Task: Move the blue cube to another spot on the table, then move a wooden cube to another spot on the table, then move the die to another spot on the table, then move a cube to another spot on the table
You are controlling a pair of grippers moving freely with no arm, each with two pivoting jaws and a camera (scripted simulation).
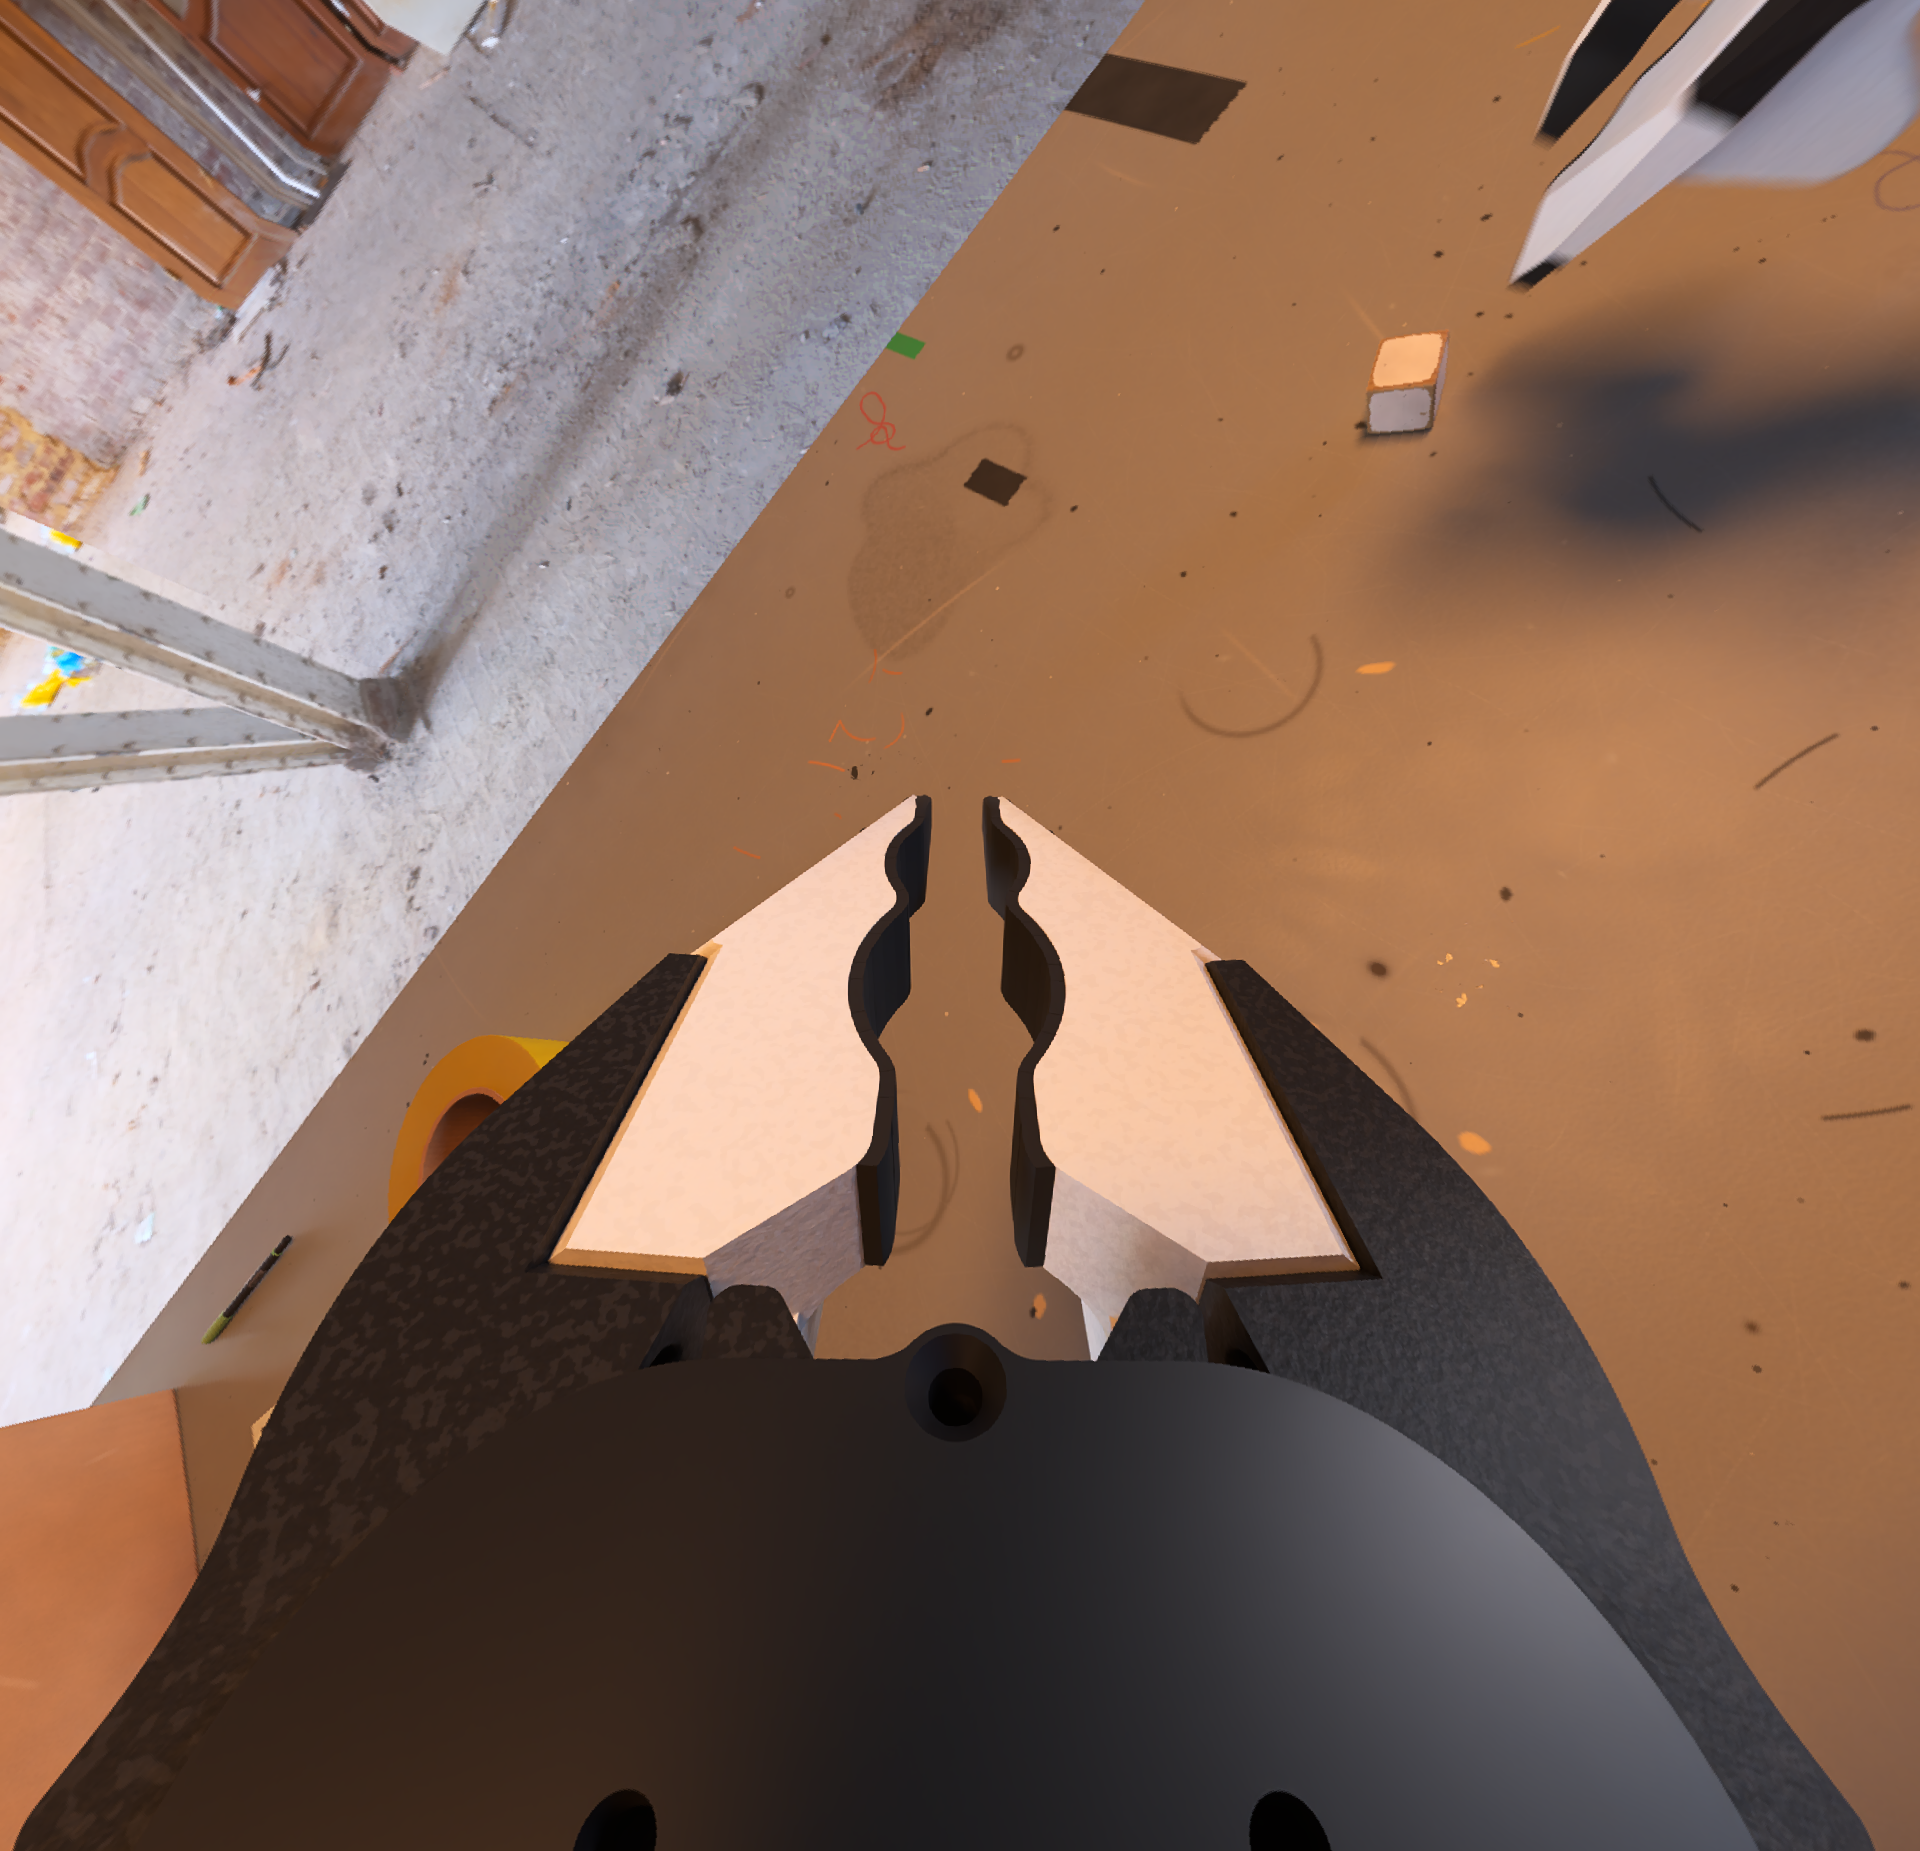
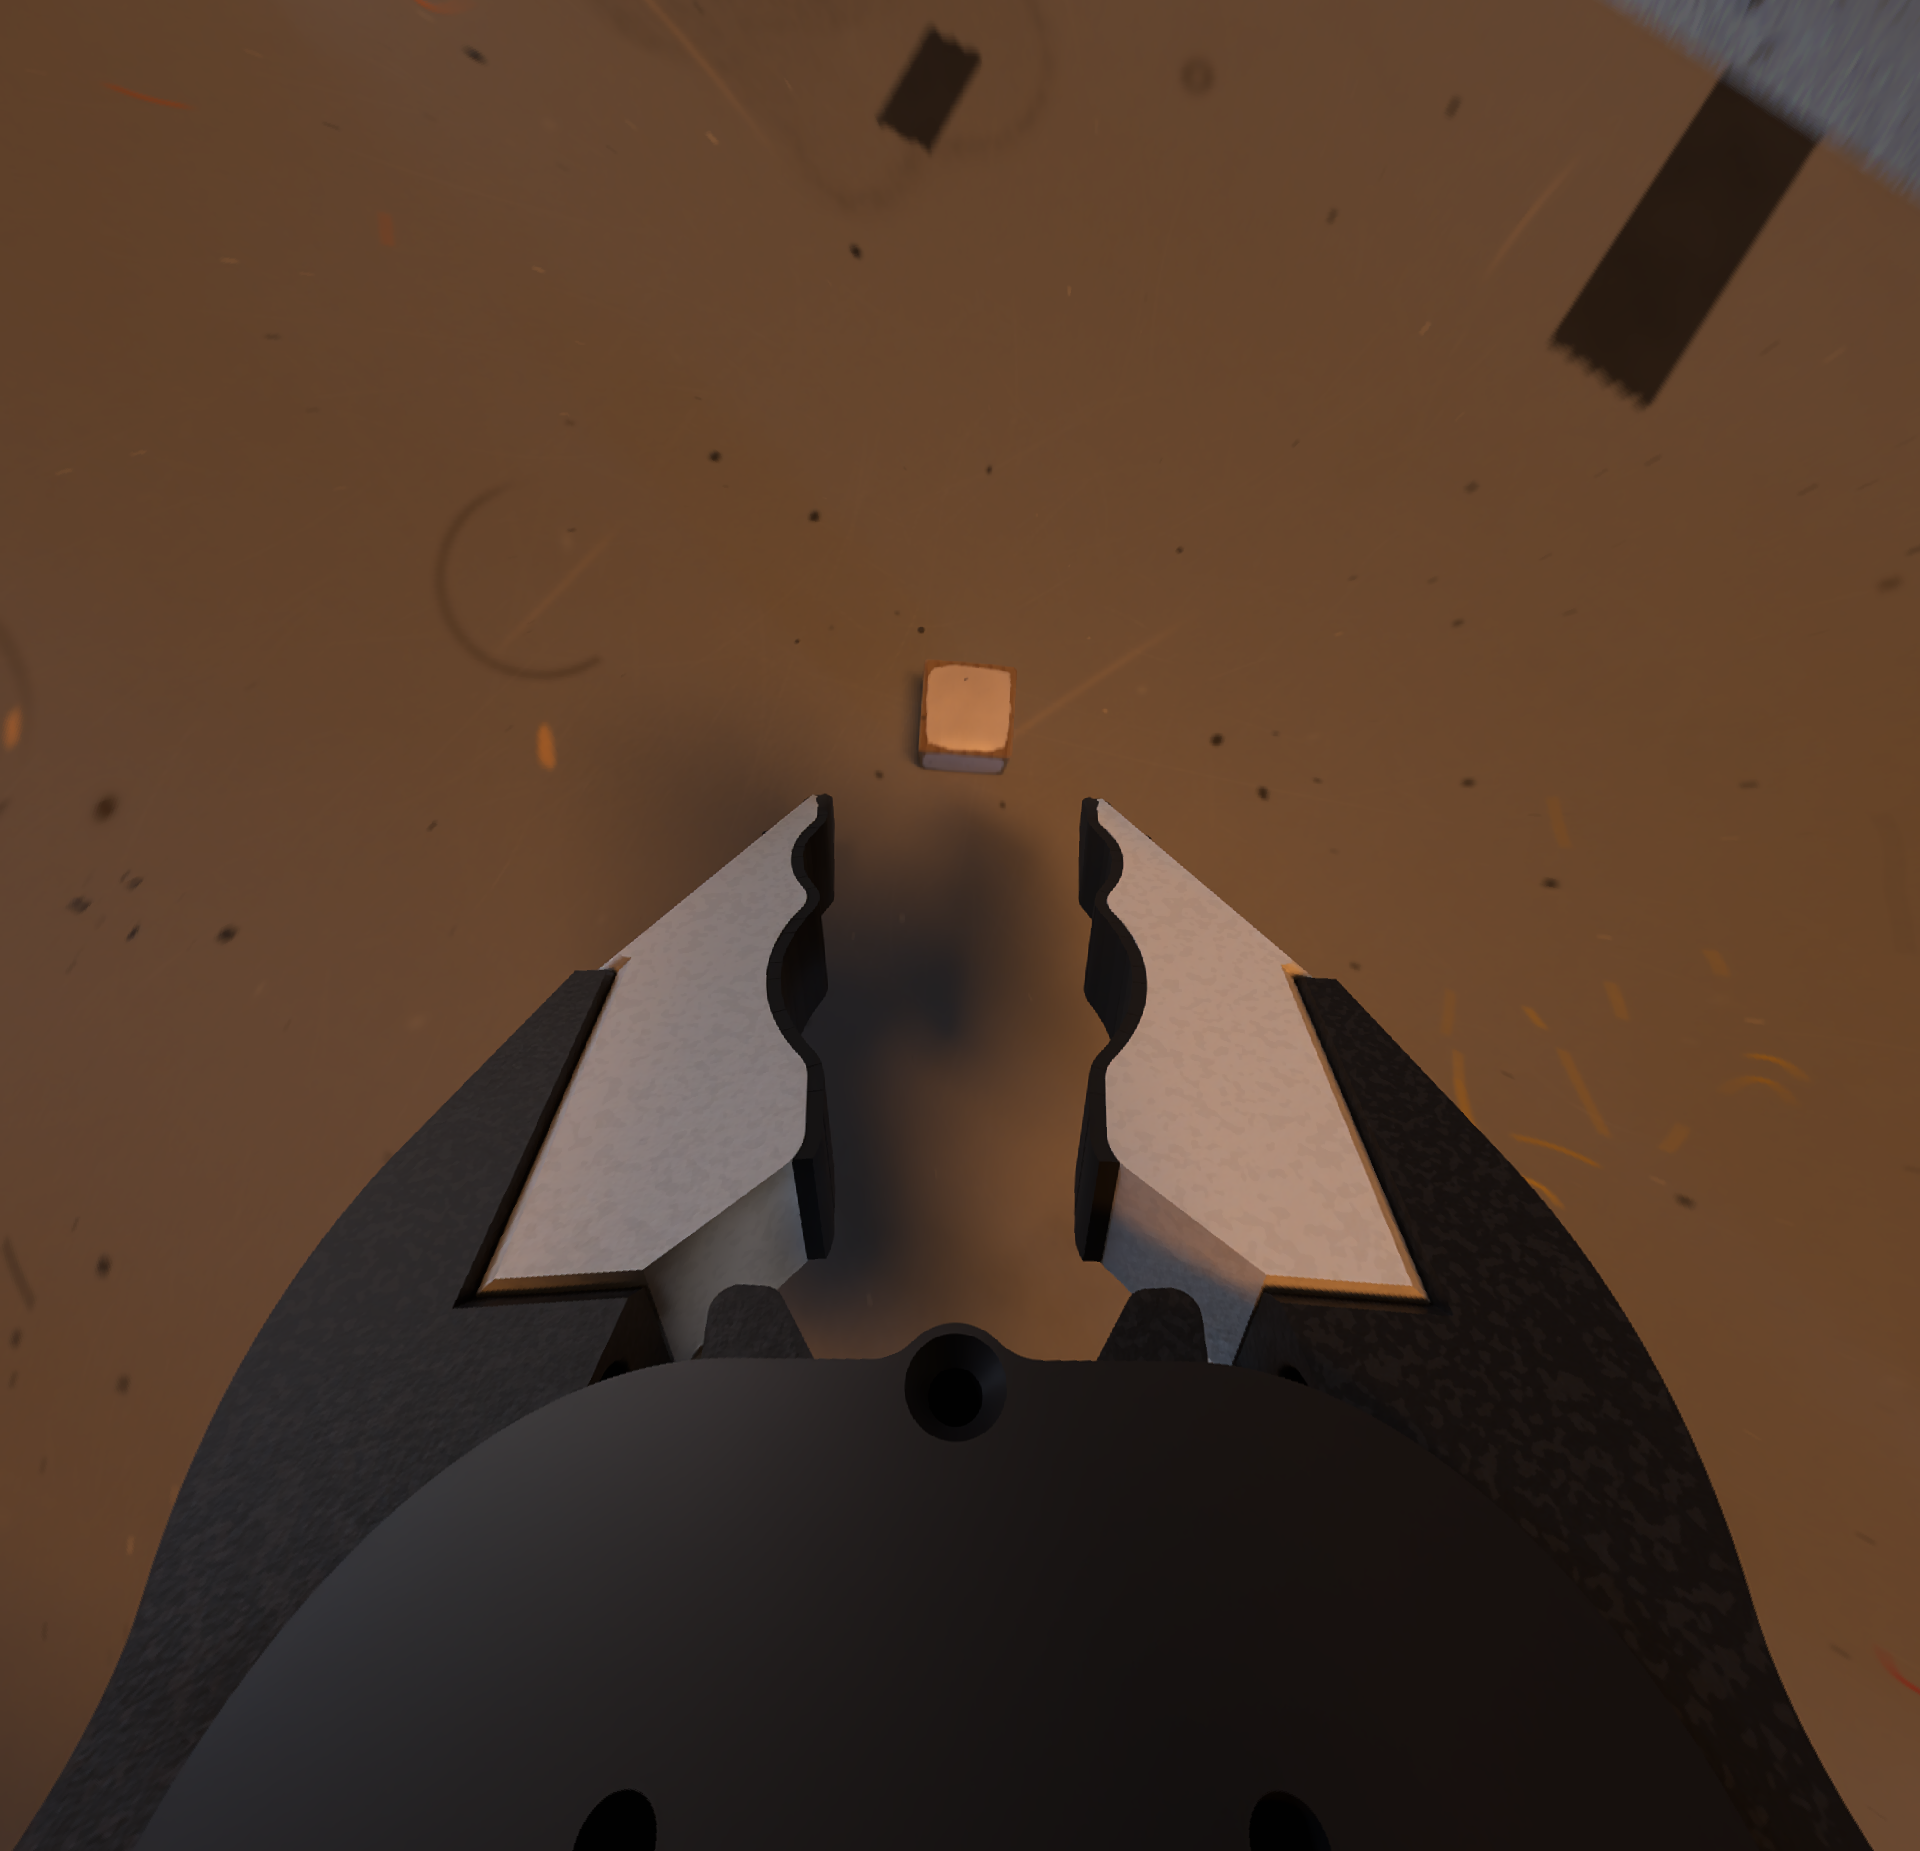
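Observation:
A small pale cube (image 2: 966, 715) with light wooden edges sits on the brown table (image 2: 1351, 658). My right gripper (image 2: 956, 804) hovers above the table, open and empty, with the cube just beyond its fingertips and centred between them. The same cube shows in the left wrist view (image 1: 1405, 383), with the right gripper (image 1: 1536, 203) above and to the right of it. My left gripper (image 1: 956, 804) is near the table's left edge, its jaws nearly together with nothing between them. No blue cube or die shows in either view.
A yellow tape roll (image 1: 457, 1105) stands by the table edge left of my left gripper. A pen (image 1: 244, 1287) lies near that edge. Black tape patches (image 1: 1153, 97) (image 2: 1683, 243) are stuck flat on the table. The concrete floor (image 1: 520, 347) lies beyond the edge.

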